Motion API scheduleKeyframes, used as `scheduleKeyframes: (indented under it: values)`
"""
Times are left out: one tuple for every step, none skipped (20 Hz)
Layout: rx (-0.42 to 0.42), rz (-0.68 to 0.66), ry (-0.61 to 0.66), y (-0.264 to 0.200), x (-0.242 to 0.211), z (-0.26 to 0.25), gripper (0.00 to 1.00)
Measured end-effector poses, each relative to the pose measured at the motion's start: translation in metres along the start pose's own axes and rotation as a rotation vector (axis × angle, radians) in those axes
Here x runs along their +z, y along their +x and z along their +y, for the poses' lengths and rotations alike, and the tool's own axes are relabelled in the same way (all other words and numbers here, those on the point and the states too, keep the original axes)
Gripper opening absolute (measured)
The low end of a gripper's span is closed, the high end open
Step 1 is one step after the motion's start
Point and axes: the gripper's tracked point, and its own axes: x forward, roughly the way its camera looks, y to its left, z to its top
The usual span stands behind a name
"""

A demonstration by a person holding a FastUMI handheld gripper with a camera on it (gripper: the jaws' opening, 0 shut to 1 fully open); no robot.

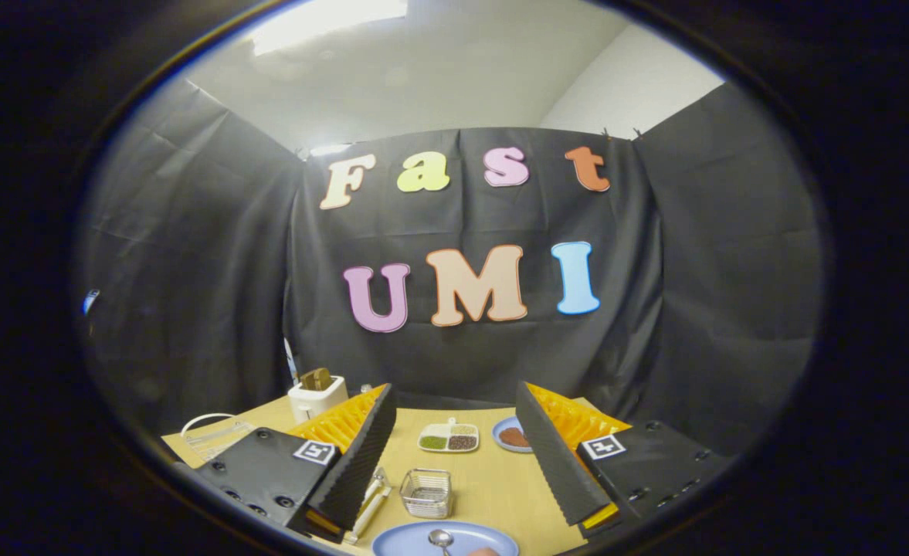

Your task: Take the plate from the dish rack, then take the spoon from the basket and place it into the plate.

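Between my wide-open, empty fingers (454, 471) the spoon (440, 538) lay in the plate (400, 543) on the counter (493, 486), before the basket (427, 492). Dropping carelessly, I might knock that basket over.

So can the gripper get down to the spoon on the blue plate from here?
Probably yes. The gripper is open, with the spoon lying on the blue plate just below and between its fingers. The wire basket sits just beyond the plate, not over the spoon.

The gripper (454, 463) jaws stand wide apart above the spoon (440, 538) lying in the plate (400, 542).
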Motion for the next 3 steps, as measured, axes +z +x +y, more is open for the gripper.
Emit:
scheduleKeyframes:
  values:
    - [-0.001,-0.008,0.004,0.0012,0.0022,-0.0010,0.99]
    - [-0.003,-0.014,0.006,0.0017,0.0045,-0.0016,0.99]
    - [-0.006,-0.011,0.006,0.0010,0.0028,-0.0025,0.99]
